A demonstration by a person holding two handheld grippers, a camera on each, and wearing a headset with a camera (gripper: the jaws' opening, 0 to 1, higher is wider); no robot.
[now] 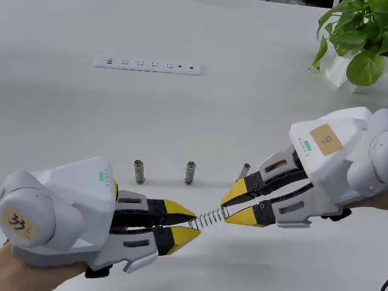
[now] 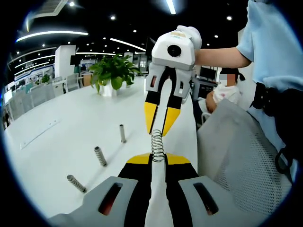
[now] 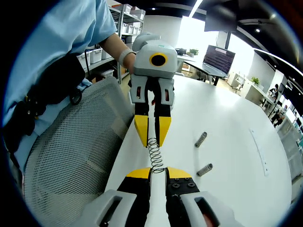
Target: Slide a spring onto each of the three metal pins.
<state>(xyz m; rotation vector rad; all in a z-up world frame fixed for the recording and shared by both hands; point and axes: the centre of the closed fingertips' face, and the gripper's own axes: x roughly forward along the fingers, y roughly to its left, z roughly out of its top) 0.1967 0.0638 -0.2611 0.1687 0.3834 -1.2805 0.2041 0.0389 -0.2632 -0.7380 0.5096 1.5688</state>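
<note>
Spring [image 1: 209, 217], one off: carried in the air above the tabletop [image 1: 254, 121], strung between my two claws, one end in each. Left claw [image 1: 195, 224]: nearly closed, yellow tips pinched on one end of the coil, with a narrow gap between the jaws behind the tips. Right claw [image 1: 224, 211]: tips drawn together on the other end, the jaws splaying apart further back. In both gripper views the coil runs straight from my own tips up to the opposing claw.

Pins, three off, upright in a row on the tabletop beyond the claws. Left pin [image 1: 139, 171] and middle pin [image 1: 190, 173]: each already wears a coil. Bare pin [image 1: 245, 171]: plain metal, standing just behind the right claw's upper jaw; in the head view the held spring sits lower and a little to its left.

Surface: white, matt and smooth, with soft shadows under the claws. Power strip [image 1: 147, 65]: white, lying flat well beyond the pins. Potted plant [image 1: 354, 36]: green leaves, white pot, at the far right corner.

Room: open-plan office with a dark ceiling, strip lights and spot lights. Mesh chair [image 3: 71, 156]: grey, drawn up to the tabletop edge. Light blue shirt [image 3: 61, 28] on the person carrying the claws for me. Monitor [image 3: 220, 59] on a desk further back; shelves with storage bins [image 3: 123, 14] behind the person
</note>
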